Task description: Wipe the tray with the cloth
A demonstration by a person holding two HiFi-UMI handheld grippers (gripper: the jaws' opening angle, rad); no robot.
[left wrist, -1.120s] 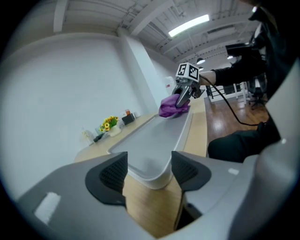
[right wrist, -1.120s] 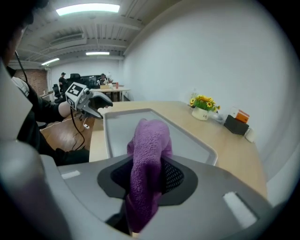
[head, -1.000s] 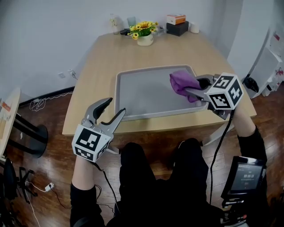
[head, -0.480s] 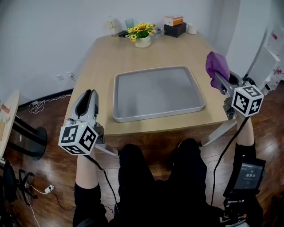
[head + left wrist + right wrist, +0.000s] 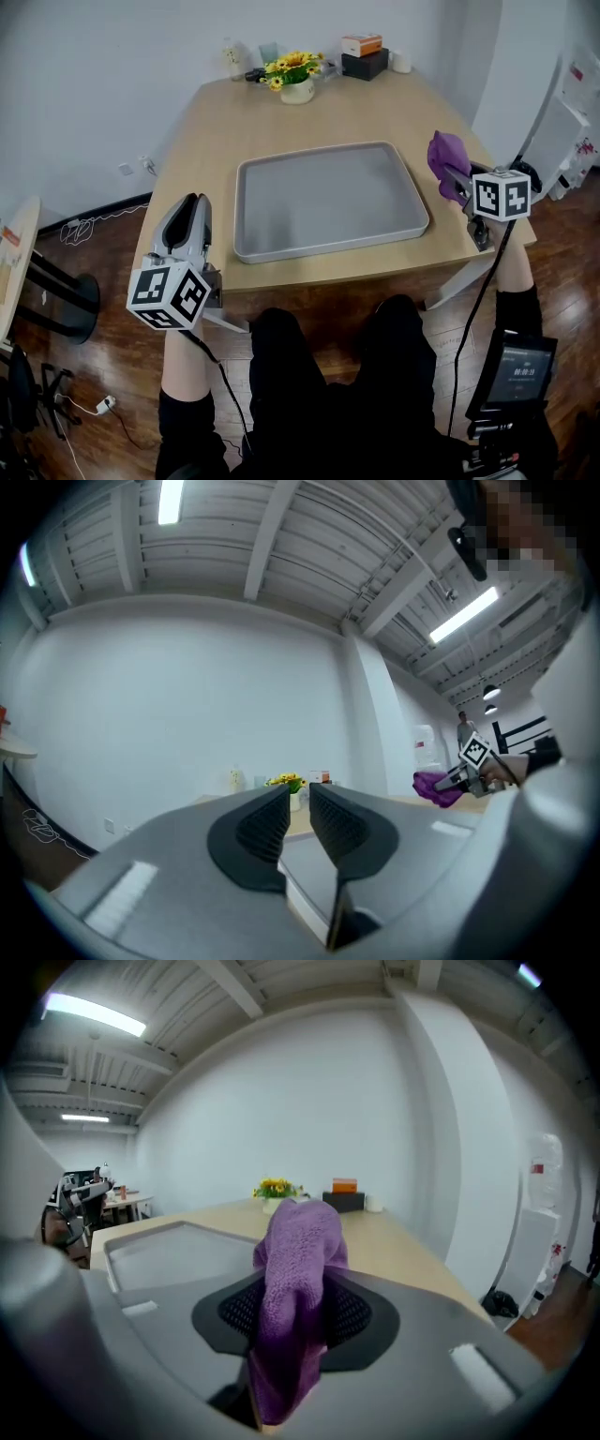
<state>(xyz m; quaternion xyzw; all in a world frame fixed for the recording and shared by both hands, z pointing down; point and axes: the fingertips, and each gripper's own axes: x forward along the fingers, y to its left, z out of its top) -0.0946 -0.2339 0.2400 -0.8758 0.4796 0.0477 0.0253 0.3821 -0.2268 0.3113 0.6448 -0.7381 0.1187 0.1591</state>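
The grey tray (image 5: 323, 246) lies bare on the wooden table (image 5: 281, 127), also seen at the left of the right gripper view (image 5: 173, 1246). The purple cloth (image 5: 446, 154) is off the tray, above the table's right edge. My right gripper (image 5: 451, 178) is shut on the cloth, which bunches up between its pads (image 5: 298, 1269); the jaws are opening slightly. My left gripper (image 5: 192, 206) hovers over the table's front left corner, left of the tray. It is shut, with nothing between its fingers (image 5: 269, 822). The cloth (image 5: 433, 786) shows far right in the left gripper view.
At the table's far edge stand a pot of yellow flowers (image 5: 297, 80), dark and orange boxes (image 5: 366, 54) and a white cup (image 5: 402, 61). A round side table (image 5: 19, 253) is at the left. The person's legs sit under the near edge.
The right gripper lifted the cloth off the tray and carried it right, past the tray's edge. The left gripper's jaws closed and it shifted left.
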